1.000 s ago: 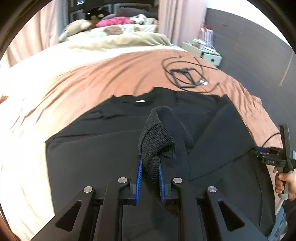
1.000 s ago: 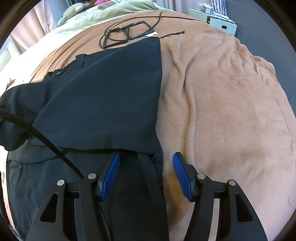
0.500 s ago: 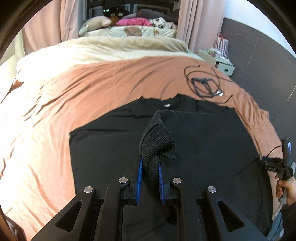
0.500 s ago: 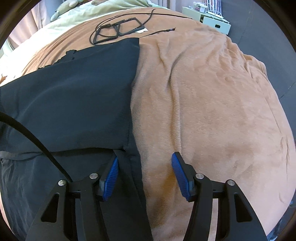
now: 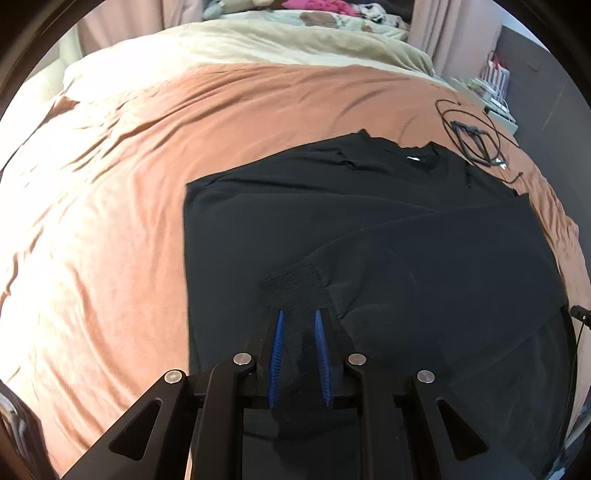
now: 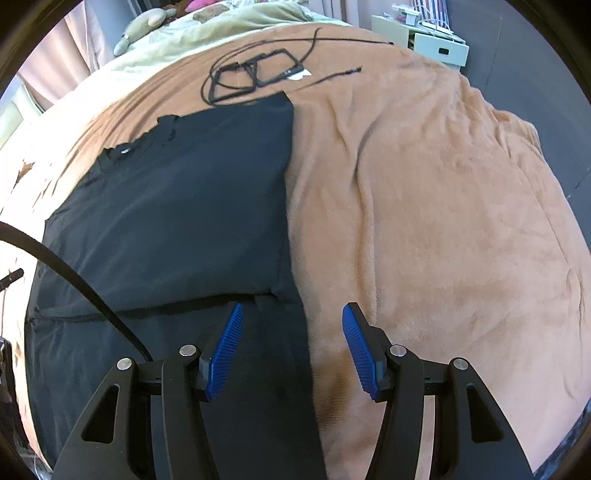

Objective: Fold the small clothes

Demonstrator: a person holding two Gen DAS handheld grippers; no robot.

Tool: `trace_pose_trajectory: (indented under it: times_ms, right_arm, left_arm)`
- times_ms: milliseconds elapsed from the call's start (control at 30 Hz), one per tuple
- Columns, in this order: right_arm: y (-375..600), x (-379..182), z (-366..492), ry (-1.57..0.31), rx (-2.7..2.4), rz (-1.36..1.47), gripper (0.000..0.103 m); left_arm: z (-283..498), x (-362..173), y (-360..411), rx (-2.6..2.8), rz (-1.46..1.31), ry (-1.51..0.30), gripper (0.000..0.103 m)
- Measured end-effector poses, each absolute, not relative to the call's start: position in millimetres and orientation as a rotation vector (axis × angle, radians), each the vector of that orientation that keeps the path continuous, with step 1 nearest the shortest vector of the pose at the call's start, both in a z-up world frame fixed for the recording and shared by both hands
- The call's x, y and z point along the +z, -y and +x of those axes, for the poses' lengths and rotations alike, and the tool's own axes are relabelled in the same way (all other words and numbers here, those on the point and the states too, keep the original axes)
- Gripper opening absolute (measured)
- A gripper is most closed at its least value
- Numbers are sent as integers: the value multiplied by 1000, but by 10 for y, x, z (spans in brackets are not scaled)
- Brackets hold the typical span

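A black long-sleeved top [image 5: 332, 221] lies flat on the brown blanket, its neck at the far end. Its sleeve is folded across the body. My left gripper [image 5: 298, 317] is shut on the ribbed sleeve cuff [image 5: 295, 288], which lies low over the top's left half. In the right wrist view the top [image 6: 184, 206] fills the left half. My right gripper [image 6: 291, 314] is open and empty, straddling the top's right edge near the hem.
The brown blanket [image 6: 443, 221] covers the bed. Black cables and a looped frame [image 6: 255, 74] lie beyond the top's far corner. Pillows and soft toys [image 5: 314, 7] sit at the head. A white cabinet [image 6: 424, 40] stands at the far right.
My left gripper has carried the sleeve cuff leftward and down from a raised bunch until it lies flatter on the top. My right gripper has drifted slightly, staying open.
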State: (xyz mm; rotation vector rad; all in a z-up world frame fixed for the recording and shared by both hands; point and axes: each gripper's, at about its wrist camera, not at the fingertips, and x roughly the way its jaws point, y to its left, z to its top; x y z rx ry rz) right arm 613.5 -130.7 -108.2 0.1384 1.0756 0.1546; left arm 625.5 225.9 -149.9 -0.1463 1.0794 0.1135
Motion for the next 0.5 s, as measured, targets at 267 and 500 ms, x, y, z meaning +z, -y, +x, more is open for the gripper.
trace_pose_trajectory:
  times_ms: [267, 500]
  right_arm:
    - [1170, -1022, 6191, -1046, 154, 124, 54]
    - [1070, -1214, 6325, -1056, 126, 85, 54]
  left_arm:
    - [6242, -1515, -2173, 59, -147, -1046, 51]
    - [6345, -1896, -2018, 12, -130, -1088, 51]
